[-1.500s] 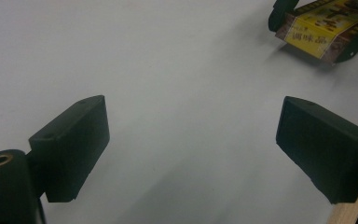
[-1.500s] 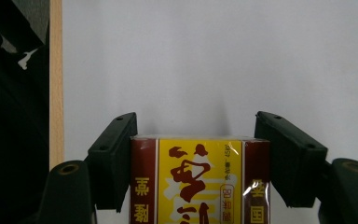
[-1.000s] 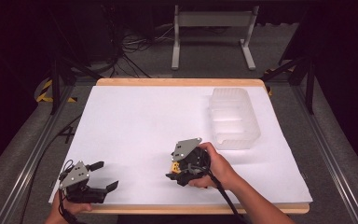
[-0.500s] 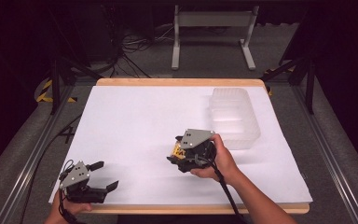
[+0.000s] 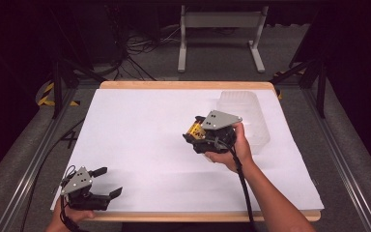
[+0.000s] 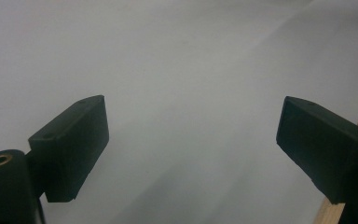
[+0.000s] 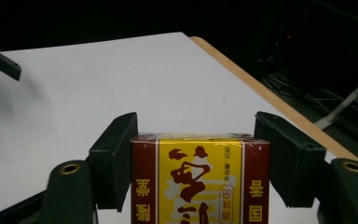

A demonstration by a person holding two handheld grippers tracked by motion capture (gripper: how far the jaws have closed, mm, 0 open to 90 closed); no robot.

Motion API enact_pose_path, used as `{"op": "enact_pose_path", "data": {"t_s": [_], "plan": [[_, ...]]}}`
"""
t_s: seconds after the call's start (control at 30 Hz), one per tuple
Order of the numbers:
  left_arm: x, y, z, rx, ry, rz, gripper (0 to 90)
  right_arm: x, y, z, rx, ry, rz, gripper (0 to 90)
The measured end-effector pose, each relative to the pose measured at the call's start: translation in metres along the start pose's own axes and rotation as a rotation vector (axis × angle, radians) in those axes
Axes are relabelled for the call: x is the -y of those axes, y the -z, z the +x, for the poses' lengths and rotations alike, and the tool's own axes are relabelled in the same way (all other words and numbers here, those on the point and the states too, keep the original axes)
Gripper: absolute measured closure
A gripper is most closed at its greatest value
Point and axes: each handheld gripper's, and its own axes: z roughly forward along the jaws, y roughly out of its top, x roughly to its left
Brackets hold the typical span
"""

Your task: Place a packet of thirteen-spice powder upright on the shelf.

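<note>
Looks like a lab rig I'm in: white-covered table (image 5: 140,145), metal rails (image 5: 29,164), loose cables (image 5: 135,48) on grey floor, dark surroundings.

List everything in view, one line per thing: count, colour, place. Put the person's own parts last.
box: one, yellow and dark red with printed characters, clamped between the right gripper's jaws, held above the table's middle-right.
clear container: one, transparent plastic, far right part of the table.
table: one, white top with a wooden edge, centre of the high view.
metal stand: one, grey, on the floor beyond the table.
cables: several, dark, on the floor beyond the table's far left.
left gripper: one, black with a grey plate, jaws wide apart and empty, near left corner of the table.
right gripper: one, black with a grey plate, holding the box.
hands: two, the right hand on the right gripper, the left hand at the bottom edge.
</note>
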Motion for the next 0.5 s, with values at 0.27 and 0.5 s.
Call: {"op": "enact_pose_path", "data": {"t_s": [0.27, 0.5], "plan": [[-0.001, 0.003, 0.0, -0.005, 0.009, -0.03, 9.9, -0.004, 0.008, -0.029, 0.098, -0.032, -0.029, 33.2], [-0.001, 0.003, -0.001, -0.005, -0.004, -0.022, 9.9, 0.001, 0.007, -0.053, 0.178, -0.052, -0.023, 33.2]]}}
